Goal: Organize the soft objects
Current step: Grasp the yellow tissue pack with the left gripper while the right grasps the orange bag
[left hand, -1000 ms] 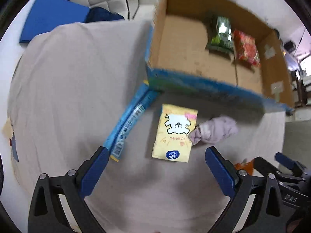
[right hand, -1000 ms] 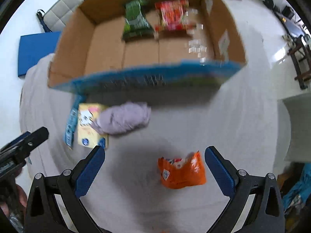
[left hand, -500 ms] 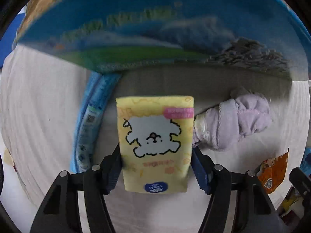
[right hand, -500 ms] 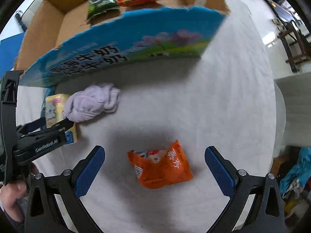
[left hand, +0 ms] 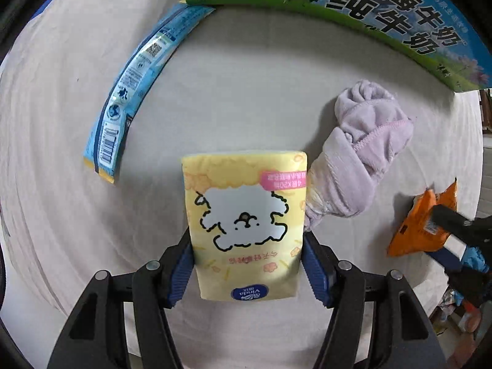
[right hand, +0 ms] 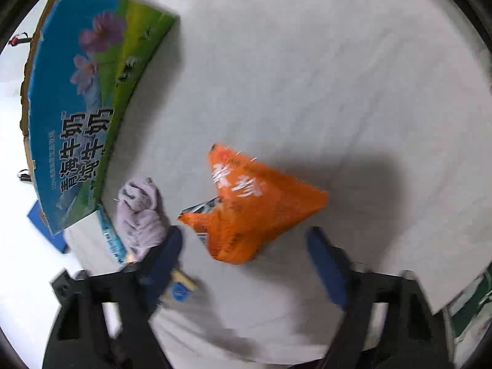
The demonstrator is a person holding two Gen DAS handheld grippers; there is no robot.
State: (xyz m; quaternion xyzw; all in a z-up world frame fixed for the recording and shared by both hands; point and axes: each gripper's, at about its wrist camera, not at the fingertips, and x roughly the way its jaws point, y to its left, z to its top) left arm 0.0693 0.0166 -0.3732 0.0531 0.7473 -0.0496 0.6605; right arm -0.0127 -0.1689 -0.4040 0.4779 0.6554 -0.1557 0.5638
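Note:
My left gripper (left hand: 247,264) is shut on the yellow tissue pack (left hand: 244,215) with a white dog drawing, its blue pads pressing both sides. A crumpled lilac cloth (left hand: 359,153) lies just right of the pack, also in the right wrist view (right hand: 140,215). My right gripper (right hand: 246,255) is open, its fingers either side of an orange snack bag (right hand: 255,212) on the white cloth-covered table; the bag also shows in the left wrist view (left hand: 421,224). The cardboard box (left hand: 384,15) with blue-green print stands behind.
A long blue wrapper (left hand: 135,92) lies left of the tissue pack, running to the box corner. The box wall (right hand: 80,107) stands left of the orange bag. The table edge (right hand: 446,301) lies at the lower right.
My left gripper came down and closed on the tissue pack. My right gripper moved down and turned toward the orange bag, which now lies between its open fingers.

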